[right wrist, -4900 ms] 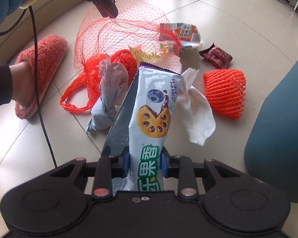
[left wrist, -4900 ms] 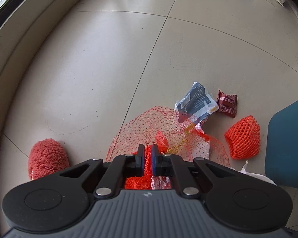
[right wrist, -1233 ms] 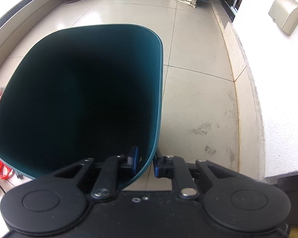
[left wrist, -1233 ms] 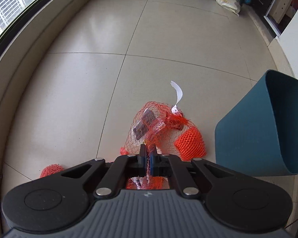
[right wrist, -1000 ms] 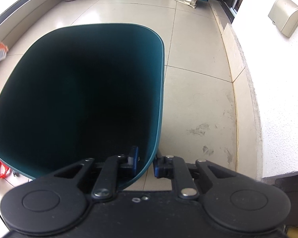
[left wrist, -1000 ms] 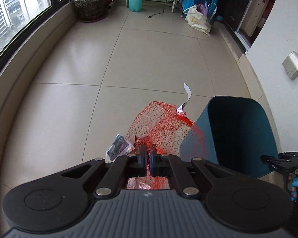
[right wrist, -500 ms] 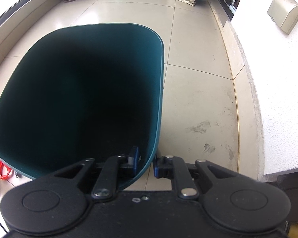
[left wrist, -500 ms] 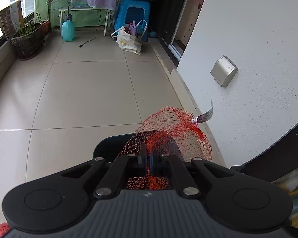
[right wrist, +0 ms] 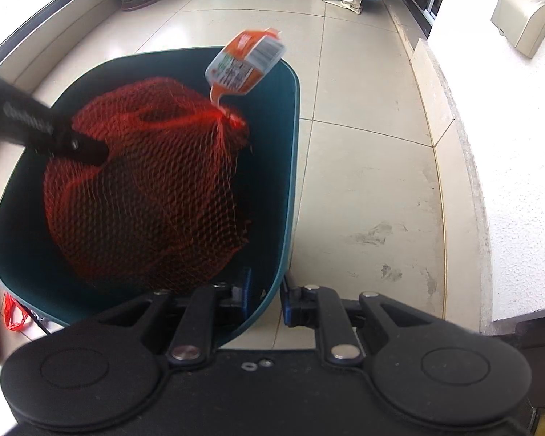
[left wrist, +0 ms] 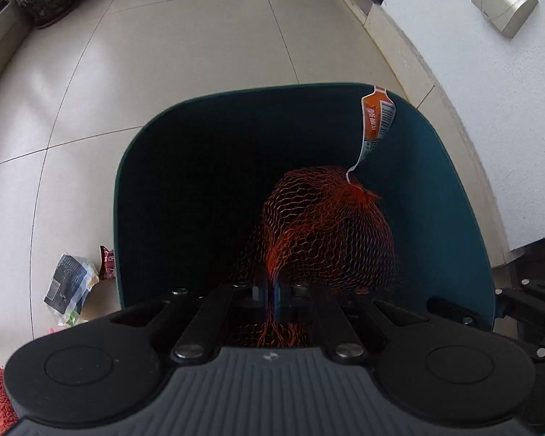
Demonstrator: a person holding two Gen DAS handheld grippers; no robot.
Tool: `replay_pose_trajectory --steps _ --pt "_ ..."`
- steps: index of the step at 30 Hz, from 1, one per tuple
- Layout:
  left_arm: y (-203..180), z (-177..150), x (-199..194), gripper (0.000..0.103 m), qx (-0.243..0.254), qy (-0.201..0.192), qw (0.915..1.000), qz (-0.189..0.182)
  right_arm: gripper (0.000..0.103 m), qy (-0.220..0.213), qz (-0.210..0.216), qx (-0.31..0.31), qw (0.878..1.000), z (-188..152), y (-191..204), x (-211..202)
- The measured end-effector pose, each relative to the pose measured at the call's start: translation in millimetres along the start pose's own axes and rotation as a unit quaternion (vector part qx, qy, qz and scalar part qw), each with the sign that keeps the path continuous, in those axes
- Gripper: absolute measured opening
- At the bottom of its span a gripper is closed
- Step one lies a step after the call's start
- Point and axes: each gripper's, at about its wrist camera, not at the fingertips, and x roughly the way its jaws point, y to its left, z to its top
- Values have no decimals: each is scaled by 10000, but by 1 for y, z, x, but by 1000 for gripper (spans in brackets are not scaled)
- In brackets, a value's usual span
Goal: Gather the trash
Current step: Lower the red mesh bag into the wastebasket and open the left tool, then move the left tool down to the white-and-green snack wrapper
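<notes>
Over the open mouth of the teal bin (right wrist: 290, 116), the red net bag (right wrist: 145, 181) hangs partly inside, pinched in the closed jaws of the left gripper (left wrist: 271, 292). Its paper label (right wrist: 245, 61) sticks up above the rim. The right gripper (right wrist: 265, 299) clamps the near wall of the bin. If the net is released too early, the label or mesh may catch on the rim. Two wrappers (left wrist: 71, 281) lie on the floor (left wrist: 200, 54) beside the bin.
</notes>
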Motion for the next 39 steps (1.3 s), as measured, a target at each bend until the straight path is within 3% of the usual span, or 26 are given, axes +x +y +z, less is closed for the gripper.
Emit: replay_pose_trajectory --steps 5,8,10,12,14,20,29,35,39 --pt "-9 -10 15 4 298 253 9991 167 15 -4 20 8 10000 -1 -1 1" --pt "-5 -11 14 11 313 341 9989 98 15 2 8 -5 10000 0 1 1" --pt "-2 -12 11 24 272 312 9991 -14 15 7 10 5 10000 0 2 1" --pt "1 -13 4 61 253 186 9994 -112 15 13 11 -1 10000 1 3 1" --pt "3 -14 -7 71 228 -6 9995 -200 16 17 12 11 10000 1 5 0" --pt "8 -25 -50 71 412 -310 9979 -397 16 29 53 12 10000 2 4 -1" --pt "29 -70 -133 74 644 -805 9926 -645 16 47 41 -22 10000 3 5 1" --pt "61 -116 -153 77 672 -692 9936 -585 16 51 21 -34 10000 2 8 1" --pt "70 -147 -129 77 915 -353 9944 -395 16 50 -17 -64 10000 2 11 1"
